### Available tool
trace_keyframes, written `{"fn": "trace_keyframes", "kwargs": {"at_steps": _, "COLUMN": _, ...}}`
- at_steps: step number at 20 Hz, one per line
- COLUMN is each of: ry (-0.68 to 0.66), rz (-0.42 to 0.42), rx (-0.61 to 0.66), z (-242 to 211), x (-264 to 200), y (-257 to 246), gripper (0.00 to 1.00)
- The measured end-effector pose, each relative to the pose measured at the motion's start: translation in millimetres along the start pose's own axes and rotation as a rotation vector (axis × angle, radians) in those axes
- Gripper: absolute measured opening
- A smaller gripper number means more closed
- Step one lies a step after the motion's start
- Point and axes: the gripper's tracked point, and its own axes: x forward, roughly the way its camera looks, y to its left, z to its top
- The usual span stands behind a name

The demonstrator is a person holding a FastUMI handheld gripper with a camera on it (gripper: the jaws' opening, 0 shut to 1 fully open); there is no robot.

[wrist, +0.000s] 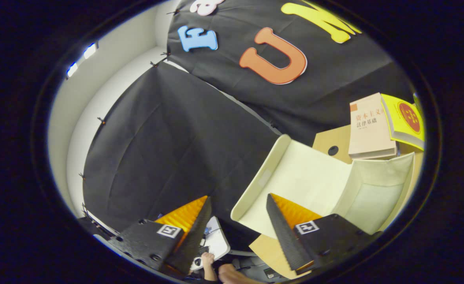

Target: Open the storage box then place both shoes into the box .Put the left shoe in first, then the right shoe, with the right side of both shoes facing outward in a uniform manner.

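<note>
The cream storage box (373,193) stands on the wooden table (328,140) beyond my right finger, seen at a steep tilt. Its flat cream lid (299,173), with a raised rim, hangs open toward me and reaches down to just ahead of the right fingertip. My gripper (238,198) is open, with a wide gap and nothing between the fingers. The left finger is off the table's side, in front of the black cloth wall. Part of the box's interior is hidden behind the right finger.
Two books lie on the table past the box: a beige one (369,126) and a yellow one (407,118). Below the fingers a person's hand (208,260) rests near a white desk (218,240) outside the booth.
</note>
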Motion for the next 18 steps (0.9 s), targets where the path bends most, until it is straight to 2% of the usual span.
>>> {"fn": "trace_keyframes", "kwargs": {"at_steps": 1, "ry": 0.003, "rz": -0.029, "rx": -0.042, "z": -4.6, "x": -0.7, "y": 1.9, "gripper": 1.00}}
{"fn": "trace_keyframes", "kwargs": {"at_steps": 6, "ry": -0.004, "rz": -0.169, "rx": -0.153, "z": -16.7, "x": -39.0, "y": -19.6, "gripper": 1.00}}
{"fn": "trace_keyframes", "kwargs": {"at_steps": 12, "ry": 0.061, "rz": -0.311, "rx": -0.156, "z": -35.0, "x": -95.4, "y": -73.6, "gripper": 1.00}}
{"fn": "trace_keyframes", "kwargs": {"at_steps": 16, "ry": 0.102, "rz": -0.468, "rx": -0.173, "z": -44.0, "x": -135.3, "y": -133.2, "gripper": 0.99}}
{"fn": "trace_keyframes", "kwargs": {"at_steps": 18, "ry": 0.155, "rz": -0.507, "rx": -0.143, "z": -56.9, "x": -152.7, "y": -154.7, "gripper": 0.98}}
